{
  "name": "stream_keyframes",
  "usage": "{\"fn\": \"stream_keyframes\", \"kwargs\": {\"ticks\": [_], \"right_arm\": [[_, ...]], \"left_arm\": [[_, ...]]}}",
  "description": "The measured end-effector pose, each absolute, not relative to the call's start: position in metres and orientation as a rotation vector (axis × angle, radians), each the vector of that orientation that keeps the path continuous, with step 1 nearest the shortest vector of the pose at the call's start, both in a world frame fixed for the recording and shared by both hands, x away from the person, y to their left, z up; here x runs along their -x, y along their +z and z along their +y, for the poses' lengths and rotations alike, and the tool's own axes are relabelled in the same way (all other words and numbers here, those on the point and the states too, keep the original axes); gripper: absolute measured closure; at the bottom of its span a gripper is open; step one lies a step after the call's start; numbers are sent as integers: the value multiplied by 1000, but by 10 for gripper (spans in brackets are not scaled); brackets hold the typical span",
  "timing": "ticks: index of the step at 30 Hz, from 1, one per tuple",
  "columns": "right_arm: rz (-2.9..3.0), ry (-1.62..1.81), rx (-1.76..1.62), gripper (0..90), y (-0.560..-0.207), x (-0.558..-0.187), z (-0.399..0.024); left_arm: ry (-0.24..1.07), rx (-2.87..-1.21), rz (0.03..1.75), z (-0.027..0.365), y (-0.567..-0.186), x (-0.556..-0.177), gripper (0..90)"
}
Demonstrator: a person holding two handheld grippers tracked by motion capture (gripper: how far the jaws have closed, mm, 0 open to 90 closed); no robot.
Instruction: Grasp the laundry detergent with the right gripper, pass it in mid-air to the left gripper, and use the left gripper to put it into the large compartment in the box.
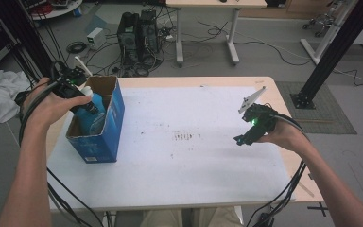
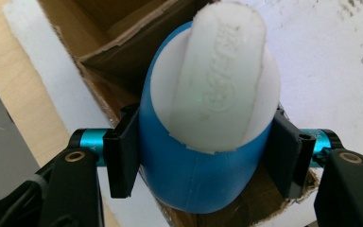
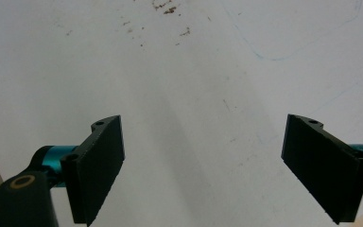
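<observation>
In cardboard box point(image 1: 105, 124): smooth blue oval bottle point(image 2: 203, 156).

A grey floor point(image 1: 264, 52) lies beyond the pale wooden table with its stained white sheet point(image 1: 194, 156). Past the left gripper's far side stand two black computer towers point(image 1: 138, 30), tangled black cables point(image 1: 94, 54) and a white desk's legs point(image 1: 231, 38).

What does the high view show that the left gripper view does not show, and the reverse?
High view alone: the whole blue box standing at the table's left side, and the right gripper open above the white sheet. Left gripper view alone: the embossed white cap of the blue bottle, with pads pressing its sides. Both share: the left gripper holding the bottle over the open box.
</observation>
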State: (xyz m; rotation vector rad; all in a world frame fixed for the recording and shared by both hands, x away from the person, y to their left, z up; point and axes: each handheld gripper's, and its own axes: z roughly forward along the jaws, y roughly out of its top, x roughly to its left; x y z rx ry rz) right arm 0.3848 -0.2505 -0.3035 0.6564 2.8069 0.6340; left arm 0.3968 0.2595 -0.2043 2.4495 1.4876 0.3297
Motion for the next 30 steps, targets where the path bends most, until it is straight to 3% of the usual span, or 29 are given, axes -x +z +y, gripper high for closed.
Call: {"fn": "stream_keyframes", "kwargs": {"ticks": [1, 2, 3, 13, 14, 15, 16, 21, 30], "right_arm": [[2807, 638, -658, 132, -303, -385, -251], [2807, 633, -656, 132, -304, -385, -251], [2801, 657, -657, 132, -297, -385, -254], [2814, 619, -668, 132, -309, -384, -251], [2816, 613, -666, 132, -310, -384, -251], [2813, 625, -656, 132, -307, -384, -250], [2815, 612, -671, 132, -310, -384, -250], [2818, 611, -664, 132, -311, -384, -249], [2818, 605, -668, 132, -311, -384, -249]], "left_arm": [[308, -2456, 1494, 258, -217, -397, 371], [358, -2423, 1480, 260, -179, -397, 371], [286, -2489, 1479, 256, -234, -398, 371], [255, -2524, 1443, 257, -255, -397, 371], [282, -2487, 1476, 256, -236, -398, 371], [253, -2527, 1440, 258, -256, -397, 371], [265, -2502, 1447, 255, -243, -397, 371], [258, -2556, 1415, 258, -266, -398, 371], [245, -2556, 1415, 259, -272, -400, 371]]}}
